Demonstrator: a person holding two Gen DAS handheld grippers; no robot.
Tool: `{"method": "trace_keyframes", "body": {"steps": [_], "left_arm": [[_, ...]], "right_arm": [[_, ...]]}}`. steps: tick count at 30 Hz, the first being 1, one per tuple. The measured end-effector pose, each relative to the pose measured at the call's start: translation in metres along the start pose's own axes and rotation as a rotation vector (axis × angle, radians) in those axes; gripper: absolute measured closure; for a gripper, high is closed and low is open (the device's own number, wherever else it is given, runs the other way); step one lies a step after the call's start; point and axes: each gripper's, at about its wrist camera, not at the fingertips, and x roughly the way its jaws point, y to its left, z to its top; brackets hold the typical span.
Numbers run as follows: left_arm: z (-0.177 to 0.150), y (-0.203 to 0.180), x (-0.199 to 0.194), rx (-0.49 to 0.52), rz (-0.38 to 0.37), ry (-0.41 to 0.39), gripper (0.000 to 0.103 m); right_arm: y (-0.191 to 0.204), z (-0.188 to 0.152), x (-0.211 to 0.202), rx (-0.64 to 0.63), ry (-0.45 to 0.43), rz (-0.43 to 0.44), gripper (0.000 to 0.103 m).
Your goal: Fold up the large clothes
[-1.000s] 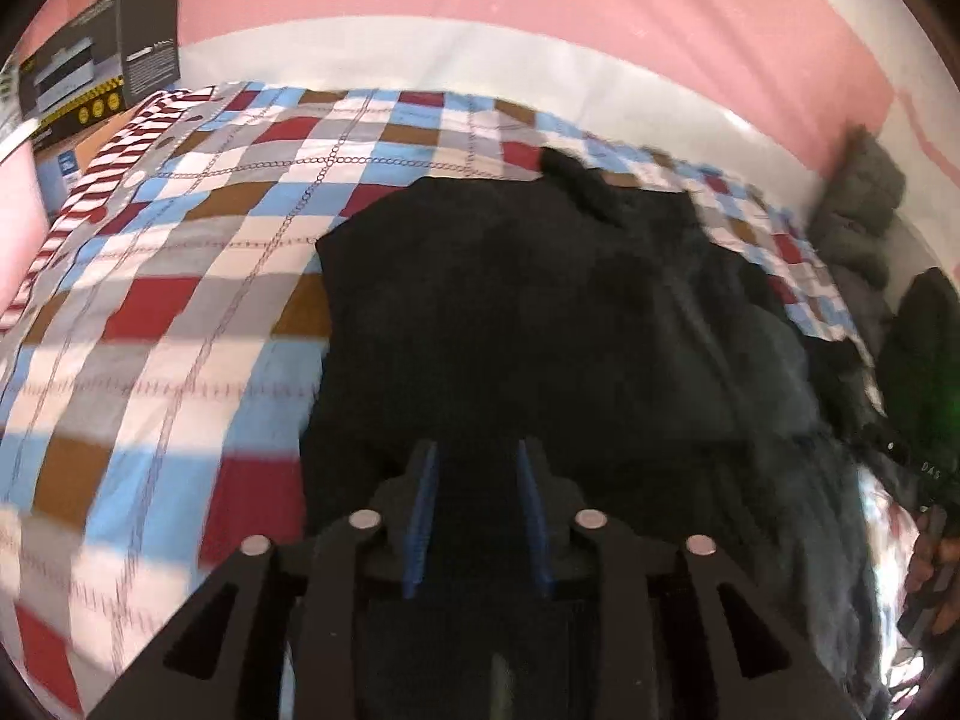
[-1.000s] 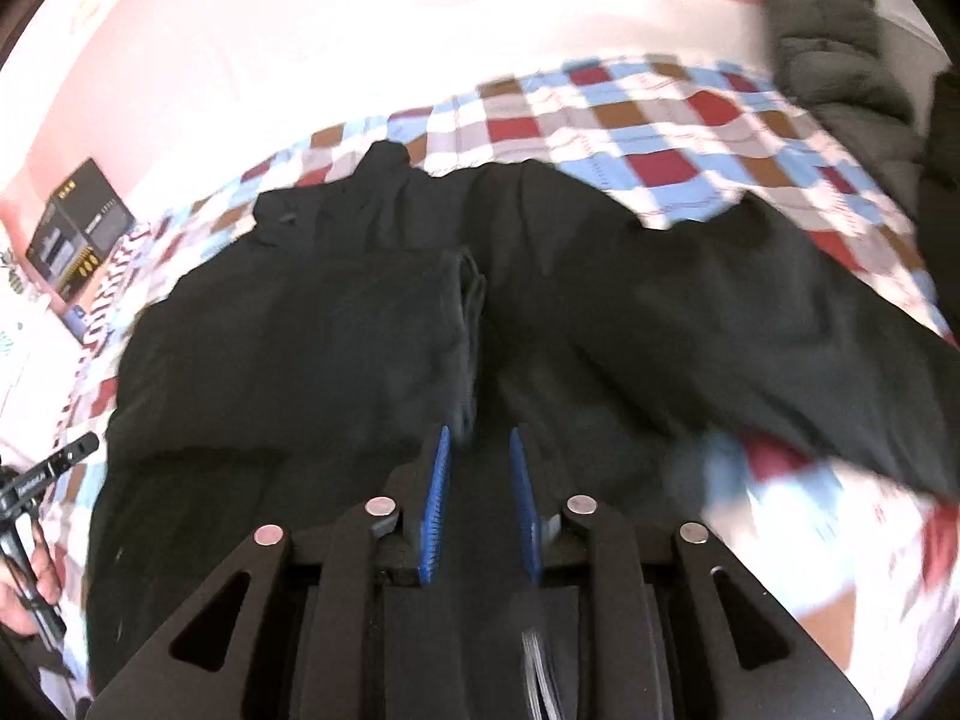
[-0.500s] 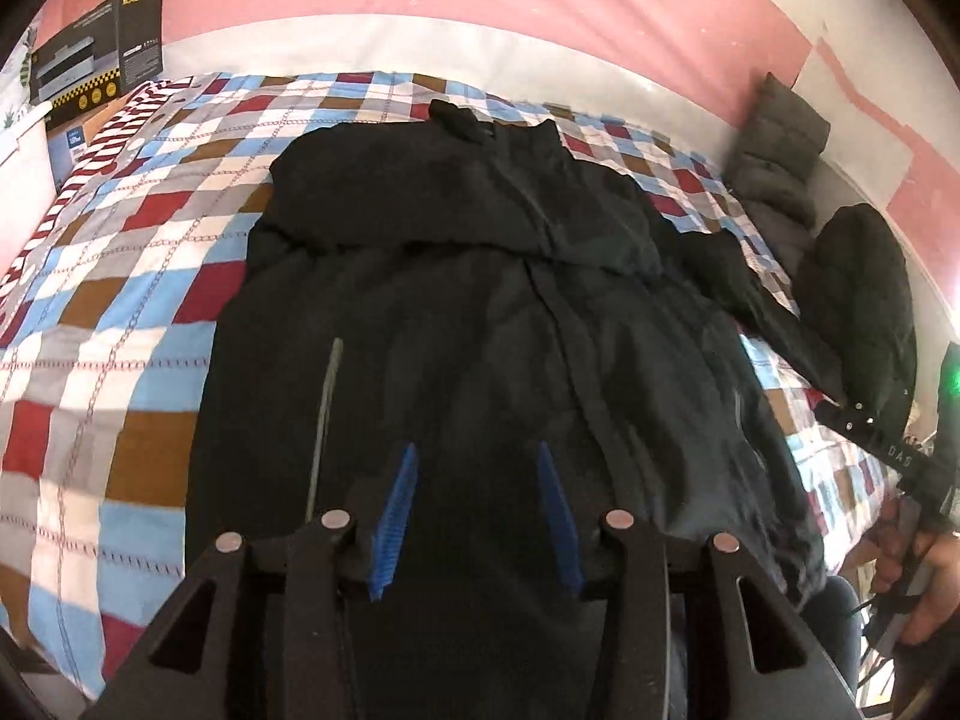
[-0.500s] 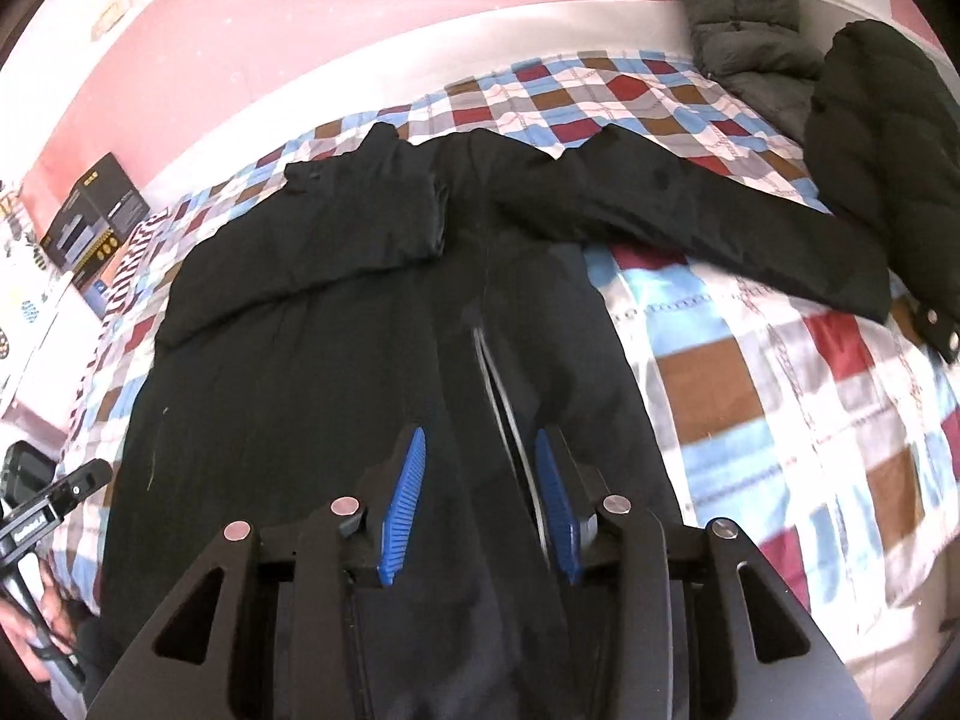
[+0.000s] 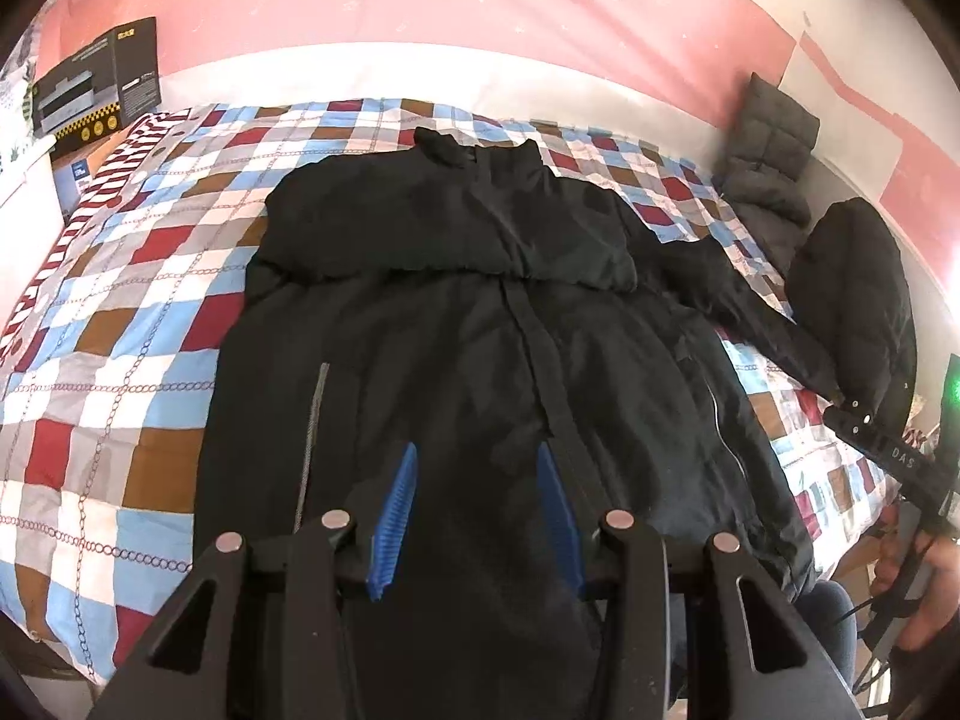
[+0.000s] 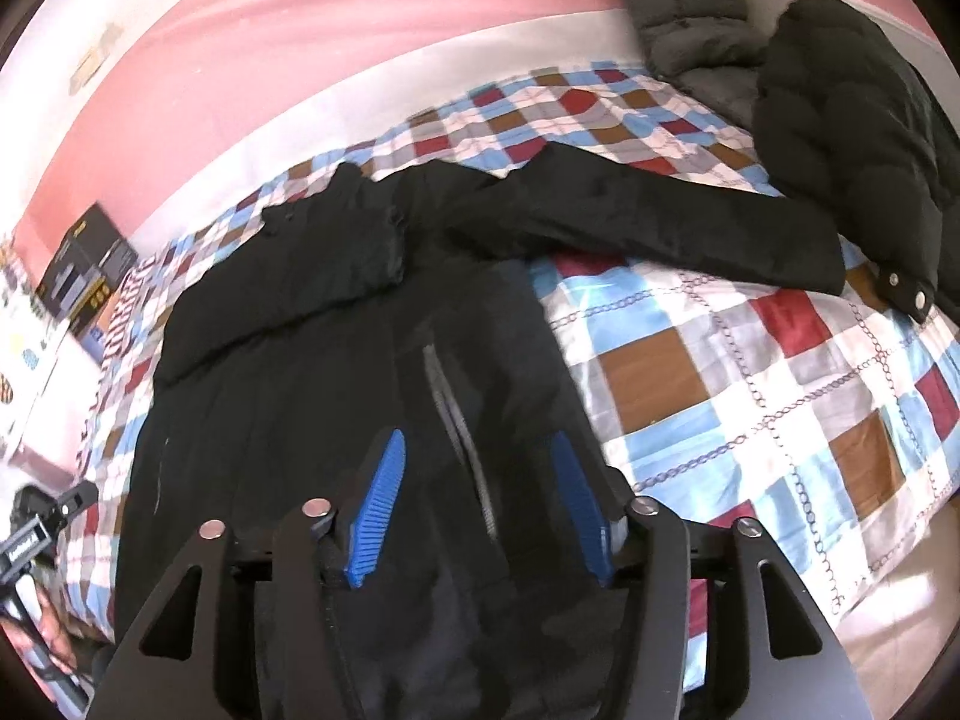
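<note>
A large black jacket (image 5: 468, 324) lies front up on a checkered bedspread (image 5: 120, 324), collar at the far side. Its left sleeve is folded across the chest (image 5: 456, 228). Its right sleeve (image 6: 660, 228) lies stretched out to the right on the bedspread (image 6: 780, 396). My left gripper (image 5: 477, 468) is open and empty above the jacket's lower front. My right gripper (image 6: 477, 456) is open and empty above the hem, over a grey zipper (image 6: 459, 420). The jacket shows in the right wrist view too (image 6: 288, 372).
A black puffer coat (image 6: 840, 120) and a grey quilted garment (image 6: 684, 6) lie at the bed's right end. A black box (image 5: 96, 84) stands at the far left by the pink wall. The other hand-held gripper shows at the right edge (image 5: 888, 450).
Both grippers have opened and pulled back toward the near hem. A second ago they were shut low on the fabric; the whole jacket now shows with the left sleeve folded over.
</note>
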Motion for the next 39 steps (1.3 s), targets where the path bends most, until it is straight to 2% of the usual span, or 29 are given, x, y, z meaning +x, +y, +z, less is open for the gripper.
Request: {"method": "trace_keyframes", "body": {"steps": [6,12,22,27,33,34,35,37,39], "left_arm": [[0.015,-0.016,0.02,0.016,-0.008,0.008,0.059],[0.031,-0.029,0.046,0.029,-0.004,0.023,0.059],[0.052,-0.037,0.091,0.048,0.023,0.055,0.059],[0.058,-0.028,0.113,0.039,0.049,0.076,0.059],[0.062,-0.003,0.133,-0.003,0.076,0.092,0.059],[0.062,0.001,0.134,-0.016,0.077,0.092,0.059],[0.062,0.005,0.134,-0.03,0.077,0.092,0.059],[0.06,0.012,0.131,-0.049,0.077,0.086,0.059],[0.058,0.017,0.127,-0.054,0.079,0.081,0.059]], "right_arm": [[-0.046,0.021,0.023,0.115,0.008,-0.03,0.046],[-0.113,0.045,0.06,0.263,0.014,-0.056,0.045],[-0.225,0.074,0.126,0.572,0.019,-0.083,0.045],[-0.253,0.086,0.144,0.66,-0.011,-0.071,0.045],[-0.27,0.107,0.154,0.732,-0.072,-0.099,0.045],[-0.272,0.11,0.153,0.74,-0.072,-0.115,0.058],[-0.27,0.114,0.152,0.735,-0.073,-0.127,0.076],[-0.26,0.126,0.139,0.691,-0.101,-0.131,0.088],[-0.245,0.139,0.124,0.628,-0.135,-0.138,0.09]]}}
